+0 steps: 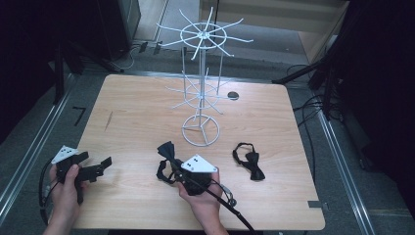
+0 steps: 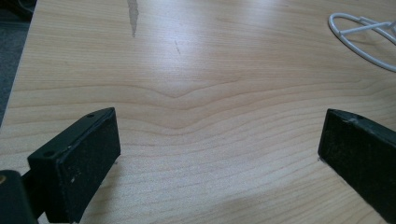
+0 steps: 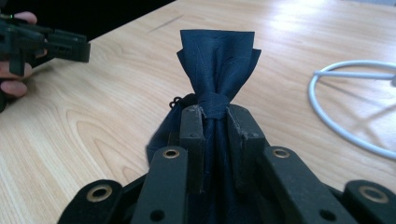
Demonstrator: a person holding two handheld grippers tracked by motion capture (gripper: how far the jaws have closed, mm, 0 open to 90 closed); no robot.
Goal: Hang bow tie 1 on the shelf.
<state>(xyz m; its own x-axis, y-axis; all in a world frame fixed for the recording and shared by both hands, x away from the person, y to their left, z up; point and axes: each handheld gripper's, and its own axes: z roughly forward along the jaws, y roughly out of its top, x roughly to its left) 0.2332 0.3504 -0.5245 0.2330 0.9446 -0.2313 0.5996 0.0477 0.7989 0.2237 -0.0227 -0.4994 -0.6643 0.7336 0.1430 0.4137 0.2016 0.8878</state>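
Note:
A dark navy bow tie (image 3: 217, 65) is pinched at its centre knot between the jaws of my right gripper (image 3: 214, 114), which is shut on it. From the high view that bow tie (image 1: 167, 152) sits near the table's front centre with its strap trailing under the right gripper (image 1: 177, 169). A second black bow tie (image 1: 250, 161) lies flat to the right. My left gripper (image 1: 100, 164) rests at the front left corner, held by a hand, with its jaws wide apart over bare wood (image 2: 219, 140).
A white wire display stand (image 1: 201, 78) with radiating hooks rises from a ring base (image 1: 200, 131) at the table's middle. A dark round hole (image 1: 233, 95) lies behind it. The table edge (image 1: 195, 227) is close to the person.

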